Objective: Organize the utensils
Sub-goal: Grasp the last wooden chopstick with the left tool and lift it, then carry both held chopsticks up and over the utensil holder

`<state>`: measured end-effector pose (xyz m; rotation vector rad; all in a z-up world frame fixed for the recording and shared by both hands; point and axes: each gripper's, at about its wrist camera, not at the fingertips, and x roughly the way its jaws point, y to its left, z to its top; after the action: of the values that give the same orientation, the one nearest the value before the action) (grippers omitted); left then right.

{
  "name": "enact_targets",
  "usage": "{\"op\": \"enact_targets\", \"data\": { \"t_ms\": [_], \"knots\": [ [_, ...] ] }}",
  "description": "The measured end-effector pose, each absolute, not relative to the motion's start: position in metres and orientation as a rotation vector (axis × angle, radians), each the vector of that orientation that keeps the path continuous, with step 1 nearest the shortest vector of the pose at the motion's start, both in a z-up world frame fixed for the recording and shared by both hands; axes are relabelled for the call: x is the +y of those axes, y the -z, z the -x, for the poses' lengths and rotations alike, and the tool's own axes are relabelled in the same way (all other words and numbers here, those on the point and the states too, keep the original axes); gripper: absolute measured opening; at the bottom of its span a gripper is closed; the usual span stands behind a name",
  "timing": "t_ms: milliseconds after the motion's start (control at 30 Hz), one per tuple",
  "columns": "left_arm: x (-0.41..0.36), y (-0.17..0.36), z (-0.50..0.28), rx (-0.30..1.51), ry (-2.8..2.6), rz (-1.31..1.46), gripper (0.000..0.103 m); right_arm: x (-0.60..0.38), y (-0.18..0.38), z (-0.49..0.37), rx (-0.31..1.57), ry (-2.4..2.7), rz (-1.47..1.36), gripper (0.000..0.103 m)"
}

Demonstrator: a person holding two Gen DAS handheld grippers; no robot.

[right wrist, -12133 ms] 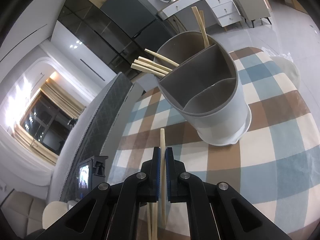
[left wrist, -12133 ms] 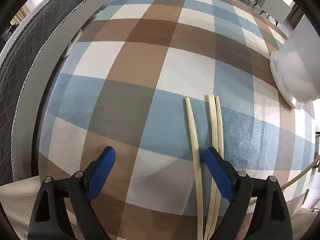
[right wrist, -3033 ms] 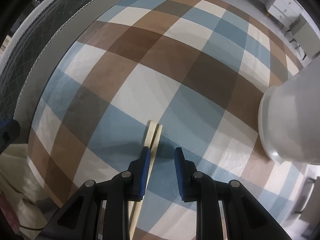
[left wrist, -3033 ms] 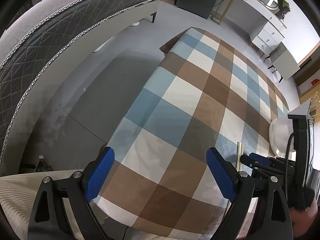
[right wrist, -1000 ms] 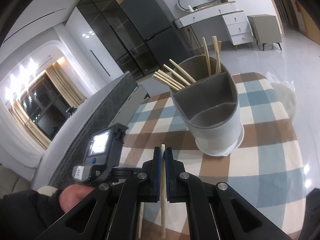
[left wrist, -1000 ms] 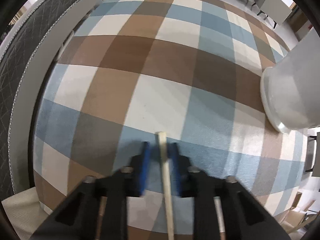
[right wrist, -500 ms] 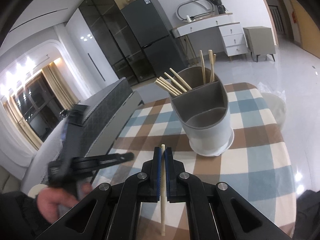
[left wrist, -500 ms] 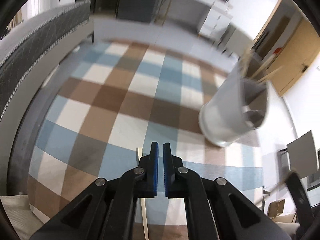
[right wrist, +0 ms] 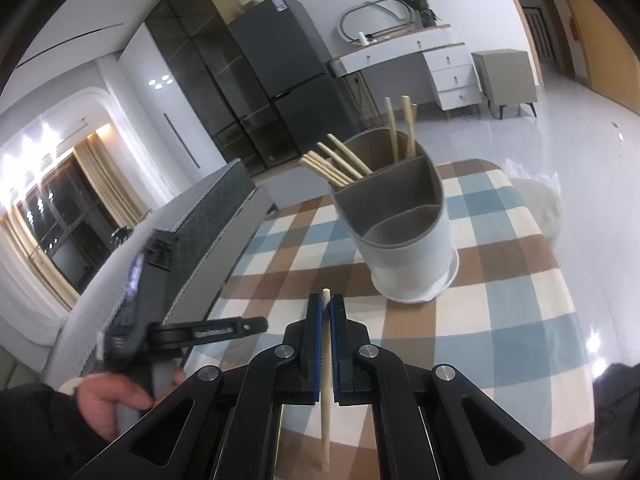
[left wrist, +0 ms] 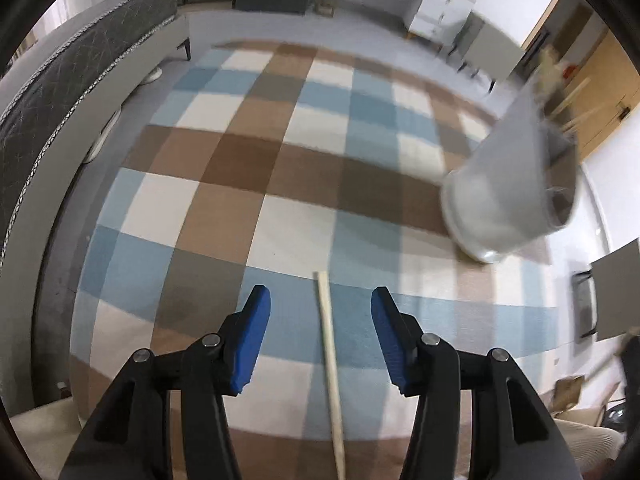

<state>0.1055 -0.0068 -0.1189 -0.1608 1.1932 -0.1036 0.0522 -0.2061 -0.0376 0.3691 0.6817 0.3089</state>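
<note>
- Since a second ago: left gripper (left wrist: 320,330) jaws opening, nothing pressed; chopstick (left wrist: 330,354) lies on checked tablecloth (left wrist: 224,216) between them, long axis 12–6.
- Right gripper (right wrist: 326,338): clenched on second chopstick (right wrist: 326,400); utensil holder (right wrist: 404,240) at 1 o'clock, nearer this hand.

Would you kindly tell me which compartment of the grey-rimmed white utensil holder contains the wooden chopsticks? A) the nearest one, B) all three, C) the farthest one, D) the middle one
C: in the right wrist view the wooden chopsticks all stand in the farthest compartment of the white utensil holder; the middle and nearest compartments look empty.

dark fridge (right wrist: 292,80), white desk (right wrist: 420,64), grey sofa (left wrist: 60,92)
</note>
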Motion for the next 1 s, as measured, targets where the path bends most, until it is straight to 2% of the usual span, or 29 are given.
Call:
{"op": "enact_targets", "data": {
  "t_ms": [233, 333, 400, 433, 467, 567, 767, 1000],
  "knots": [
    [-0.011, 0.161, -0.128, 1.316, 0.057, 0.108, 0.046, -0.214, 0.047, -0.067, 0.713, -0.296, -0.41, 0.003],
    [-0.022, 0.159, -0.132, 1.31, 0.081, 0.064, 0.045, -0.211, 0.046, -0.07, 0.714, -0.305, -0.406, 0.003],
    [-0.037, 0.16, -0.133, 1.319, 0.052, -0.04, 0.039, -0.208, 0.045, -0.071, 0.713, -0.315, -0.396, 0.003],
    [-0.042, 0.159, -0.134, 1.323, 0.058, -0.053, 0.032, -0.207, 0.044, -0.072, 0.712, -0.319, -0.391, 0.003],
    [-0.047, 0.159, -0.135, 1.336, 0.073, -0.049, 0.017, -0.206, 0.044, -0.072, 0.712, -0.321, -0.384, 0.003],
    [-0.053, 0.159, -0.14, 1.386, 0.062, 0.009, 0.002, -0.207, 0.044, -0.071, 0.714, -0.322, -0.387, 0.003],
    [-0.046, 0.154, -0.148, 1.378, 0.124, 0.209, 0.002, -0.21, 0.044, -0.067, 0.713, -0.306, -0.388, 0.003],
    [-0.029, 0.097, -0.105, 1.11, 0.178, 0.227, 0.002, -0.206, 0.04, -0.057, 0.692, -0.283, -0.349, 0.003]
  ]
}}
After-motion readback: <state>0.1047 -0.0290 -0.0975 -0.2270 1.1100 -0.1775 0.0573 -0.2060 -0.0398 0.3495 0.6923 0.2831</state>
